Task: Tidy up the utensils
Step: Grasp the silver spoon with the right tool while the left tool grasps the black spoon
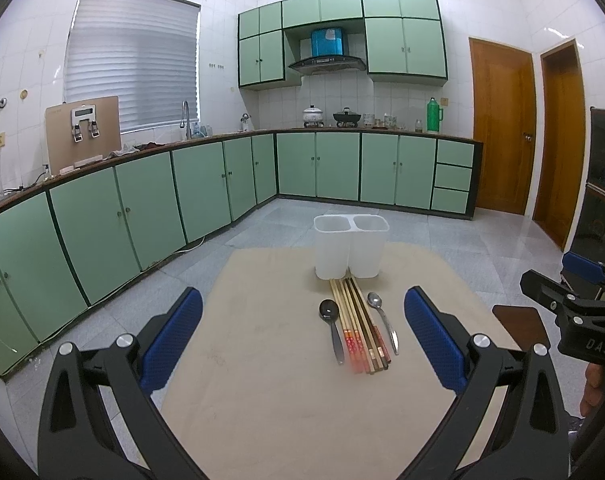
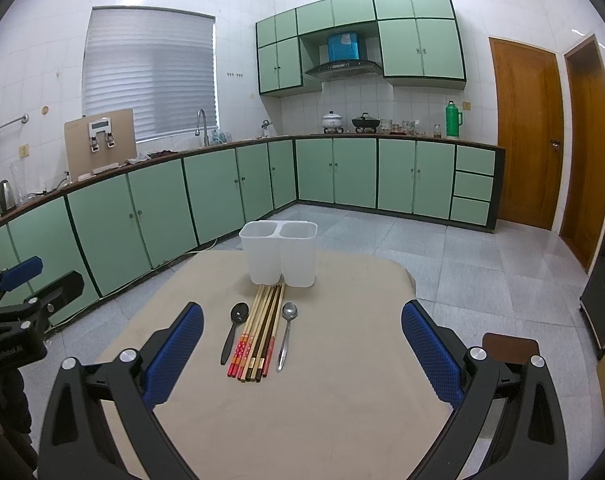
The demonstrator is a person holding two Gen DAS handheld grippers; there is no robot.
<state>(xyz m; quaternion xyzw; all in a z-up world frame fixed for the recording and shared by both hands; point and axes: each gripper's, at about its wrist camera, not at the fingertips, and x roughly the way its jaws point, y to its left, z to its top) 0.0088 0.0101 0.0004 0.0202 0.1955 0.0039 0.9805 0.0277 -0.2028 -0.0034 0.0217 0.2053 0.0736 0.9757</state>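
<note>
A white two-compartment utensil holder (image 1: 350, 246) (image 2: 279, 252) stands upright at the far side of a beige table (image 1: 262, 400) (image 2: 322, 400); both compartments look empty. In front of it lie several chopsticks (image 1: 358, 326) (image 2: 260, 330) side by side. A black spoon (image 1: 331, 326) (image 2: 233, 330) lies left of them, a silver spoon (image 1: 382, 326) (image 2: 286, 334) right of them. My left gripper (image 1: 302, 336) is open and empty, above the near table. My right gripper (image 2: 302, 352) is open and empty, also short of the utensils.
The right gripper shows at the right edge of the left wrist view (image 1: 574, 308); the left gripper shows at the left edge of the right wrist view (image 2: 22, 304). A brown stool (image 2: 510, 346) stands right of the table. Green kitchen cabinets (image 1: 142, 208) line the far walls.
</note>
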